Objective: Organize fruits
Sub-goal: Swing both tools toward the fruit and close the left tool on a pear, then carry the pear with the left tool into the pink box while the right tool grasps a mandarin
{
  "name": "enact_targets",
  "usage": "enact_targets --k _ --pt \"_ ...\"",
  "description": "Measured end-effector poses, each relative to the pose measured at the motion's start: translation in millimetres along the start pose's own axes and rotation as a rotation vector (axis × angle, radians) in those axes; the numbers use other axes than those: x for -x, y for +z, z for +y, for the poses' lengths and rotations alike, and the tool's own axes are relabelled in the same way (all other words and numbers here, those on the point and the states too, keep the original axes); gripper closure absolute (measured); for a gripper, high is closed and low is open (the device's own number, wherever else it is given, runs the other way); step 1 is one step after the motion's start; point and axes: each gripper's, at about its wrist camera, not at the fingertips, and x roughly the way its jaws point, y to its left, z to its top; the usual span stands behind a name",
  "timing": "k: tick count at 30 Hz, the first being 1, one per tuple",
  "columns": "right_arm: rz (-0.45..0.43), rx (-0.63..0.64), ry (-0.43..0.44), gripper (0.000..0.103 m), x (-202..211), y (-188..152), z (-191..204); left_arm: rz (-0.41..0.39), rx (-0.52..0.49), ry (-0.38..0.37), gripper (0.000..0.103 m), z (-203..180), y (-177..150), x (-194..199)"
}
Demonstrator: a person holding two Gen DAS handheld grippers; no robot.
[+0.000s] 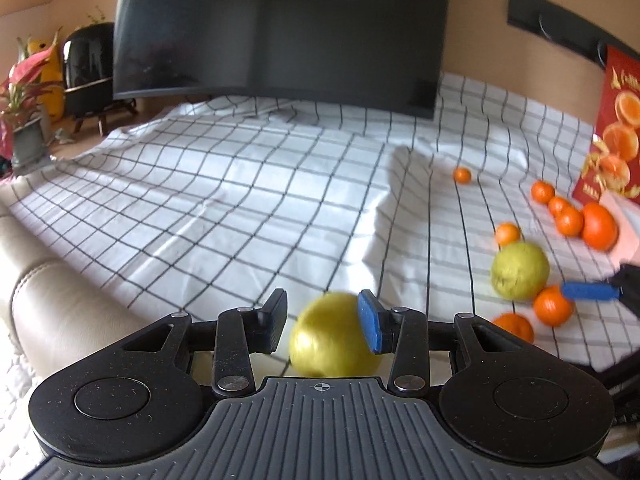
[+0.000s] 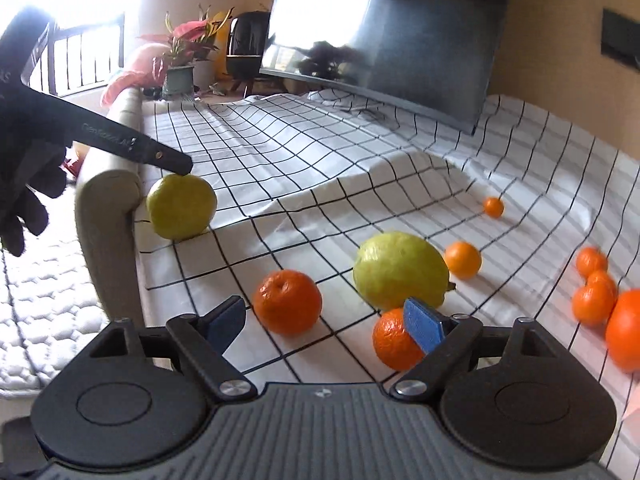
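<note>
Landmark: white black-checked cloth (image 2: 320, 184).
- Round yellow-green fruit (image 2: 181, 206), at the cloth's left edge; left gripper (image 1: 323, 320) half-closed around it, pad contact unclear.
- Right gripper (image 2: 324, 324), jaws wide, empty, above the cloth's near edge.
- Second yellow-green fruit (image 2: 400, 270), mid-cloth.
- Orange mandarins (image 2: 288, 302), scattered rightward.
- Dark monitor (image 2: 384, 36), behind the cloth.

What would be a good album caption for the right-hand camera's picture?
Open right gripper hovering over oranges and a yellow-green fruit on a checked cloth.
</note>
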Motion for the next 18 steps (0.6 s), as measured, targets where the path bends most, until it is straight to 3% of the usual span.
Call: enact_targets --k 3,7,9,13,18 --pt "-0.007 0.046 -0.005 0.024 -2.7 1.1 6.6 -0.007 -0.021 -0.041 0.053 -1.5 -7.0 1.4" --pt "-0.003 0.084 0.006 0.032 -11.7 3.3 15.3 0.012 0.024 -0.114 0.047 0.1 -15.1 -3.7" --pt "-0.001 0.111 0.002 0.035 -15.9 3.4 20.3 -0.013 -0.005 -0.102 0.046 -4.9 -18.7 -3.2" --pt "0.010 0.140 -0.002 0.061 -15.2 3.2 23.3 -0.030 0.037 -0.106 0.046 -0.1 -19.0 -5.5" --pt "-0.010 0.084 0.021 0.074 10.2 0.0 3.7 -0.048 0.050 -0.108 0.046 0.5 -18.3 -9.2"
